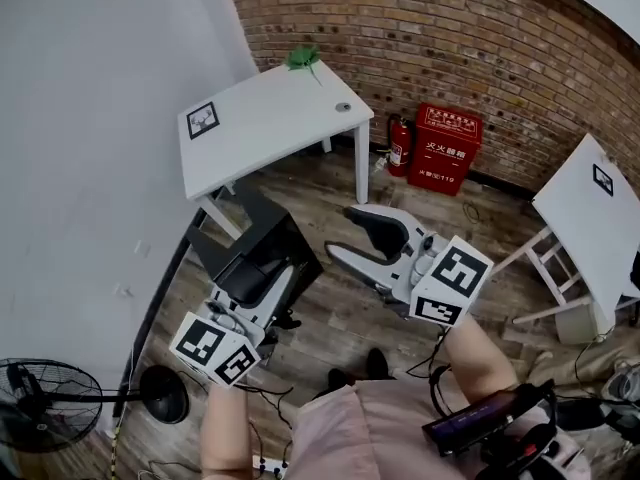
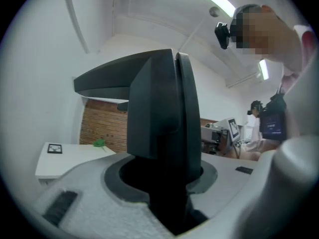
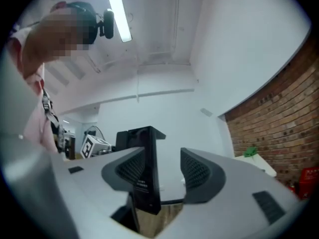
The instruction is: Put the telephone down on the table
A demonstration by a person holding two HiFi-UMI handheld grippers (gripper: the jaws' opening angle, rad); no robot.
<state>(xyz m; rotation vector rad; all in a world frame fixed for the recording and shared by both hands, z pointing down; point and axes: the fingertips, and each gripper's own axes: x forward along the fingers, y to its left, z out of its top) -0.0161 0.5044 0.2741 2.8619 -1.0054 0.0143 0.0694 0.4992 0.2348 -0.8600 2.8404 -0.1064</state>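
Observation:
The black telephone (image 1: 255,253), an angular desk set, hangs in the air over the wooden floor, below the white table (image 1: 250,133). My left gripper (image 1: 262,306) is shut on its near end; in the left gripper view the dark body (image 2: 159,113) fills the gap between the jaws of that gripper (image 2: 164,183). My right gripper (image 1: 350,243) stands open just right of the telephone. In the right gripper view a black edge of the telephone (image 3: 144,158) stands beside the left pad of the open gripper (image 3: 164,176), clear of the right pad.
On the white table lie a green object (image 1: 303,58) and a small round thing (image 1: 343,107). A fire extinguisher (image 1: 400,143) and a red box (image 1: 447,146) stand by the brick wall. A second white table (image 1: 590,208) is at the right, a fan (image 1: 45,398) at bottom left.

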